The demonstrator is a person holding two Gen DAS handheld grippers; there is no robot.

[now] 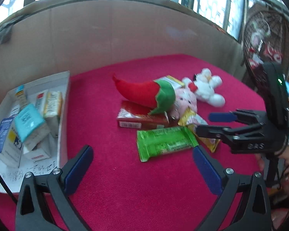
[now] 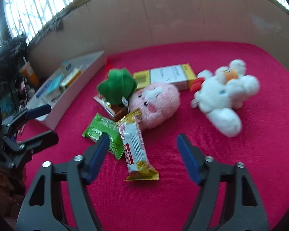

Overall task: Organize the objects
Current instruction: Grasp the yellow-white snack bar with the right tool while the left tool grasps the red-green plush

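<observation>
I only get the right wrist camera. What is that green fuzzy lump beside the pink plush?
Observer: It is the leafy cap of a red chili plush. The left wrist view shows its red body lying across a red box.
Operator: And the container on the far left, what is in it?
Observer: That white tray holds small cartons piled loosely, with a teal box leaning on top.
Operator: Is there anything off to the right that I am missing?
Observer: Yes, a dark wire fan stands just beyond the red cloth.
</observation>
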